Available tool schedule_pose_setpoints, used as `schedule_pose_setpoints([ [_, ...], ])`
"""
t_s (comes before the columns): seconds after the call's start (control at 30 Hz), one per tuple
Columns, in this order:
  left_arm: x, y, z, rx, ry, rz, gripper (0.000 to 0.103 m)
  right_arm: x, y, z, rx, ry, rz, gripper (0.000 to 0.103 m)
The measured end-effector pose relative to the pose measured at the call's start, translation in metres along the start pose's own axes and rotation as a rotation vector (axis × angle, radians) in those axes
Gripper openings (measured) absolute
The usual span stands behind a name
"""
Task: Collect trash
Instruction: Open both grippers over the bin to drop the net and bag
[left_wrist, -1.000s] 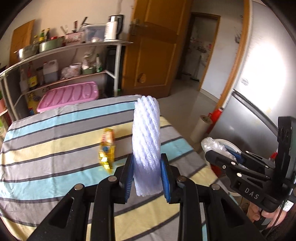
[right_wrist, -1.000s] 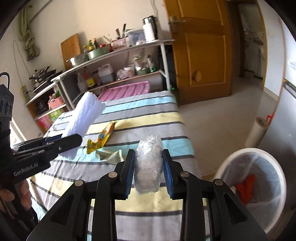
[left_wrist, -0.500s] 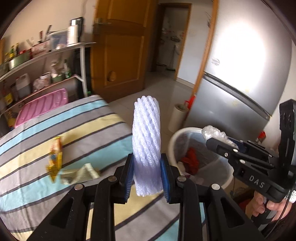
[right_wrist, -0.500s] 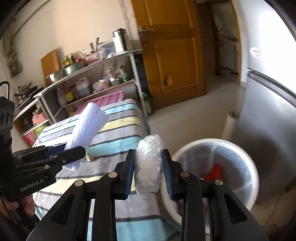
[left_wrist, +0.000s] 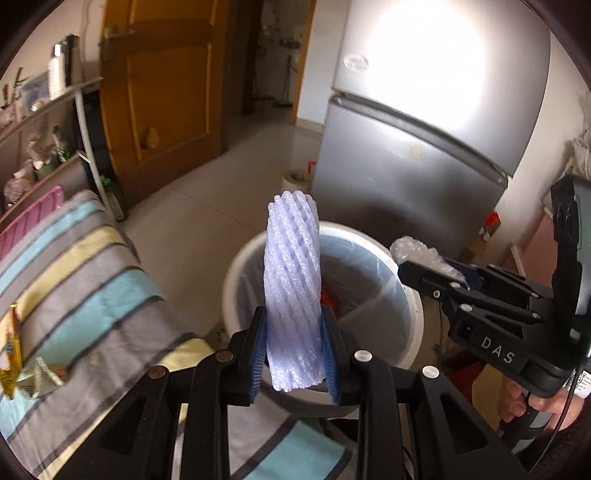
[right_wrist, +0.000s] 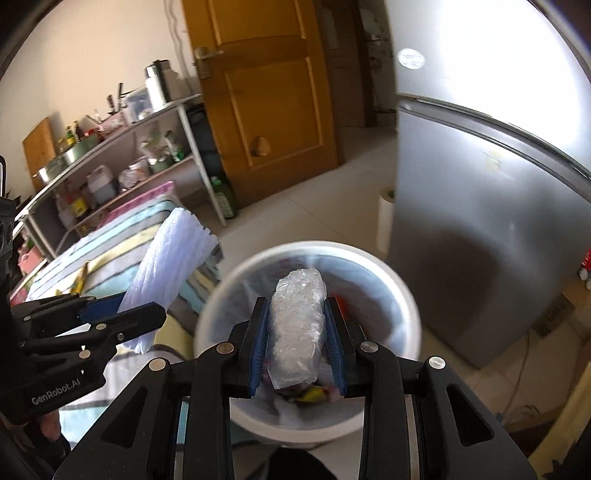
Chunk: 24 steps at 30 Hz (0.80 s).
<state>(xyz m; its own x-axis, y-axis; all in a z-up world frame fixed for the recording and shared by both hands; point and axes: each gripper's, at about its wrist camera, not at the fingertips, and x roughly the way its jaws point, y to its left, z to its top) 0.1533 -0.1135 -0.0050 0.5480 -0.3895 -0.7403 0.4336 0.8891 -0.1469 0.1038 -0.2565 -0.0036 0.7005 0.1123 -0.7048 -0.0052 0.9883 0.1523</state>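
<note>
My left gripper (left_wrist: 293, 354) is shut on a white foam net sleeve (left_wrist: 291, 280), held upright above the near rim of a white trash bin (left_wrist: 240, 266). My right gripper (right_wrist: 297, 347) is shut on a crumpled clear plastic bag (right_wrist: 297, 325), right over the bin (right_wrist: 369, 254), which has a liner and red and yellow rubbish inside. In the left wrist view the right gripper (left_wrist: 428, 267) hangs over the bin's right rim with the bag (left_wrist: 417, 251). In the right wrist view the left gripper (right_wrist: 122, 314) and foam sleeve (right_wrist: 166, 273) are at the left of the bin.
A striped tablecloth (left_wrist: 74, 280) covers the table left of the bin, with a yellow wrapper (left_wrist: 9, 350) and a scrap of paper (left_wrist: 40, 376) on it. A silver fridge (left_wrist: 424, 147) stands behind the bin, a paper roll (right_wrist: 386, 218) beside it. Shelves (right_wrist: 110, 162) and a wooden door (right_wrist: 266, 92) lie beyond.
Both grippers have swung right from over the table to over the trash bin, each still gripping its item. The table has slid to the left of both views.
</note>
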Motion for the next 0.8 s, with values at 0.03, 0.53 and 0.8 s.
schedule_pose_setpoints([
  [0.03,0.006,-0.002,0.0,-0.004,0.012,-0.005,0.029,0.003,-0.004,0.0,0.007,0.005,-0.007,0.031],
  [0.53,0.055,-0.023,0.006,0.016,0.109,0.012,0.03,0.048,-0.036,-0.012,0.024,0.117,-0.068,0.031],
  [0.8,0.058,-0.017,0.005,-0.002,0.116,0.021,0.041,0.055,-0.039,-0.008,0.039,0.126,-0.082,0.05],
])
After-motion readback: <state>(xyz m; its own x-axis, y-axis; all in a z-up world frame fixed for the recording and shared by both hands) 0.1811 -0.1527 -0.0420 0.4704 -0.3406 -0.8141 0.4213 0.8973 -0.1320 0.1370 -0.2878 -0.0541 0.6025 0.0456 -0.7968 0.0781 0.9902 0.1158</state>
